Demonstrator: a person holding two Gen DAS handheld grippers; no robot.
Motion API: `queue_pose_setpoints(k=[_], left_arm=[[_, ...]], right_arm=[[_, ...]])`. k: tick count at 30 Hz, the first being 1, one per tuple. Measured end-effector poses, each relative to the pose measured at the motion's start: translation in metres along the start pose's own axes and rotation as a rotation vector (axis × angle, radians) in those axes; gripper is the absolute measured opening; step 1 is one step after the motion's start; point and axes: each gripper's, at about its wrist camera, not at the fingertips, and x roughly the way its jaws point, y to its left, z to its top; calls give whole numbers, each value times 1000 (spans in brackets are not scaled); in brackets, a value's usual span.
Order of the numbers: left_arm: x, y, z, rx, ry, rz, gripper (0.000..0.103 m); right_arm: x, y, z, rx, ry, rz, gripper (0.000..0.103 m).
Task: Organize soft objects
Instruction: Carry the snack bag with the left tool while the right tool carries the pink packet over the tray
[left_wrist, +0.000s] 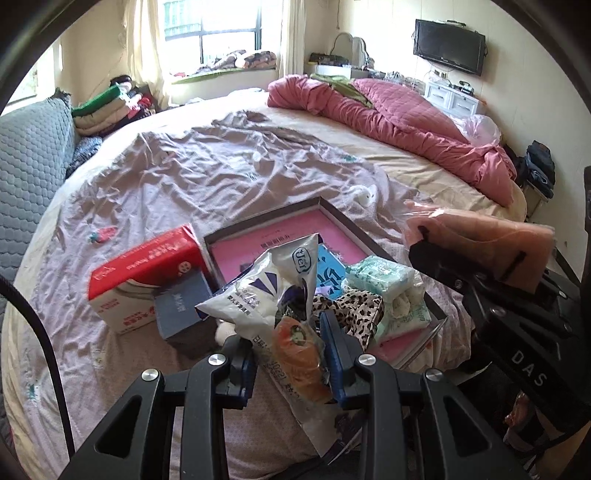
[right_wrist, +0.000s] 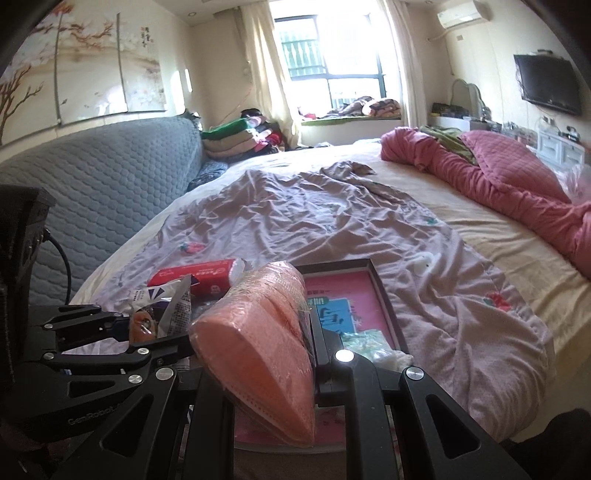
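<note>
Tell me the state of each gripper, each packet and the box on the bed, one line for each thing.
Left gripper: shut on white pouch.
White pouch: held, lifted.
Right gripper: shut on orange mask pack.
Orange mask pack: held.
Shallow box: open, holding packets.
Red tissue pack: lying on sheet.

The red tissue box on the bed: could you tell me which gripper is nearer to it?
Left. The left gripper holds a white bag beside the red tissue box; the right gripper is over the tray.
</note>
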Motion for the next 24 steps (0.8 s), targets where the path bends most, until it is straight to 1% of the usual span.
queue_pose_setpoints(k=[8,13,16,18,20,24], left_arm=[[48,2,3,-33,61,-56,32],[71,2,6,-38,75,-58,32],[81,4,8,-39,72,-41,33],[89,6,10,-49,81,-51,33],[93,7,11,-47,76,-59,33],[98,9,12,-59,71,-66,34]], right_arm=[[39,-17,-15,66,71,29,18],[68,-22,-22,101,108,50,19],[83,-28,-27,125,134,60,19],[91,-33,-31,145,149,60,20],[95,-38,-35,159,159,57,24],[93,-42,-38,162,149,65,37]])
